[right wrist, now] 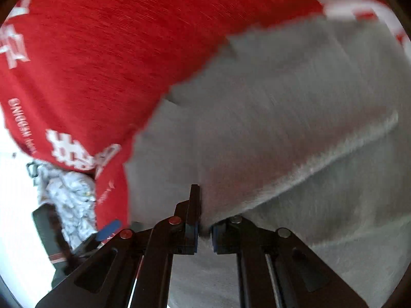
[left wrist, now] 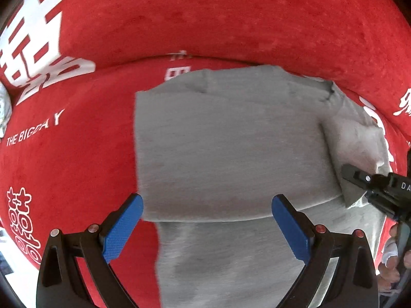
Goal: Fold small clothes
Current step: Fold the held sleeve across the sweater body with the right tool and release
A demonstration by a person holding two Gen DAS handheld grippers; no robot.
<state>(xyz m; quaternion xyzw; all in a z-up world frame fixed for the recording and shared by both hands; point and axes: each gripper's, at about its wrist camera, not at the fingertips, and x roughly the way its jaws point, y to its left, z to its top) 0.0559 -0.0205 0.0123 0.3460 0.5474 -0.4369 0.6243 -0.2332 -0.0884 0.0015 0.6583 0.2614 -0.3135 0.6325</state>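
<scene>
A grey garment lies on a red cloth printed with white characters; its upper part is folded down over the lower part. My left gripper hangs over the fold edge, pointing down, open, with nothing between its blue pads. At the right edge of this view my right gripper pinches a lifted corner flap of the garment. In the right wrist view the right gripper is nearly closed with a thin layer of the grey garment between its fingers; the picture is blurred.
The red cloth extends far around the garment. A crumpled white patterned item lies off its edge on a pale floor. A hand shows at the lower right of the left wrist view.
</scene>
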